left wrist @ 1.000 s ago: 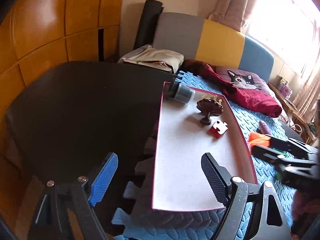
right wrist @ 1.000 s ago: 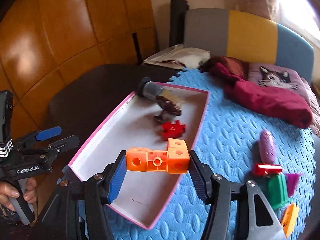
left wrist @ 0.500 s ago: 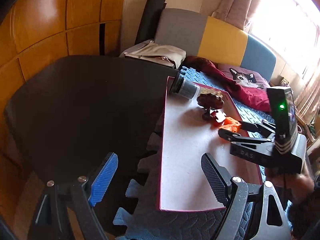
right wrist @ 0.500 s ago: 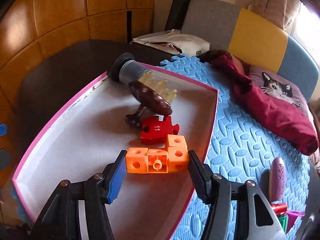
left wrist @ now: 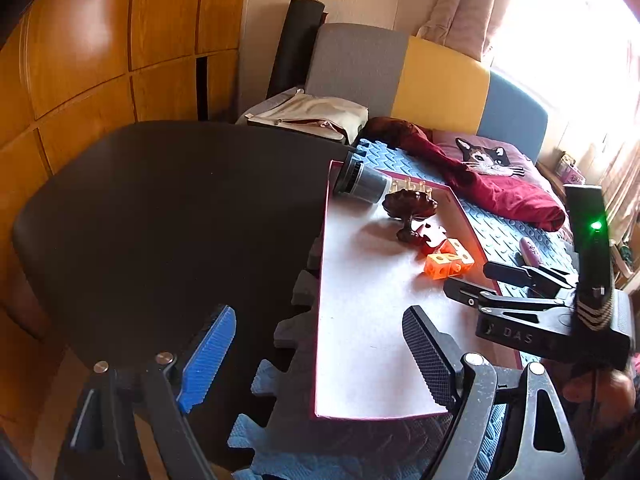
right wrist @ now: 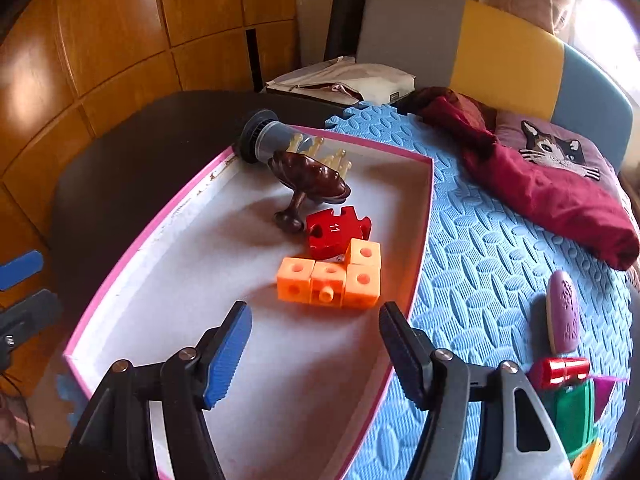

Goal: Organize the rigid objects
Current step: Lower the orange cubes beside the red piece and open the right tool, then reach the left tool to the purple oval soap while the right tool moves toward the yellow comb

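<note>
A pink-rimmed white tray [right wrist: 160, 280] lies on the blue foam mat [right wrist: 480, 260]. In it rest an orange block cluster [right wrist: 330, 282], a red puzzle piece [right wrist: 336, 230], a brown wooden stand [right wrist: 312, 178] and a dark-capped jar of pale pegs [right wrist: 272, 138]. My right gripper [right wrist: 315, 316] hovers just short of the orange blocks. Its jaws are opening and nothing is between them. In the left wrist view the same blocks [left wrist: 448, 260] lie beyond the right gripper [left wrist: 472, 278]. My left gripper [left wrist: 320, 316] stands open and empty over the tray's near left edge.
On the mat right of the tray lie a purple oval piece [right wrist: 563, 312], a red cylinder [right wrist: 564, 370] and green and purple pieces [right wrist: 572, 408]. A maroon cloth [right wrist: 540, 184] sits at the back. A dark table [left wrist: 160, 220] spreads left of the tray.
The right gripper carried the orange blocks over the tray, lowered them beside the red piece and let go. The left gripper stayed where it was.
</note>
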A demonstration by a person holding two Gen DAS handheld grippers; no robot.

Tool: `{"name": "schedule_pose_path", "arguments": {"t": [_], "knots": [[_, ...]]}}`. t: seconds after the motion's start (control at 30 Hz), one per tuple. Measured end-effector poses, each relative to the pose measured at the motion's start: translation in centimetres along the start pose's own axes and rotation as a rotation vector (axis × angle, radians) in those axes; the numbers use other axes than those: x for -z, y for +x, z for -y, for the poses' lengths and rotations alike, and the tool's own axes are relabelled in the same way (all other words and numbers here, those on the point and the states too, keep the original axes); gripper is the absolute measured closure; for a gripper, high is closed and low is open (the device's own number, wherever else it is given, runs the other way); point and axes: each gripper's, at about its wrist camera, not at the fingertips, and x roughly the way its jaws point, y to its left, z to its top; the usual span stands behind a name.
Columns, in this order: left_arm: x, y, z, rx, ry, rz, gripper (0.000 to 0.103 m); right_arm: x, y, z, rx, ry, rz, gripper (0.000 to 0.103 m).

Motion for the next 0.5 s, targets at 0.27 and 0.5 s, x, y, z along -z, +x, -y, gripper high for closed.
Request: {"name": "schedule_pose_path", "arguments": {"t": [0.27, 0.5], "knots": [[0.1, -0.4, 0.4, 0.003, 0.014, 0.004, 0.017, 0.8, -2.4, -0.3, 0.006, 0.014, 0.039, 0.036], [0.2, -0.7, 1.2, 0.013, 0.036, 0.006, 0.017, 1.3, -5.0, 0.4, 0.036, 0.016, 0.087, 0.036]]}}
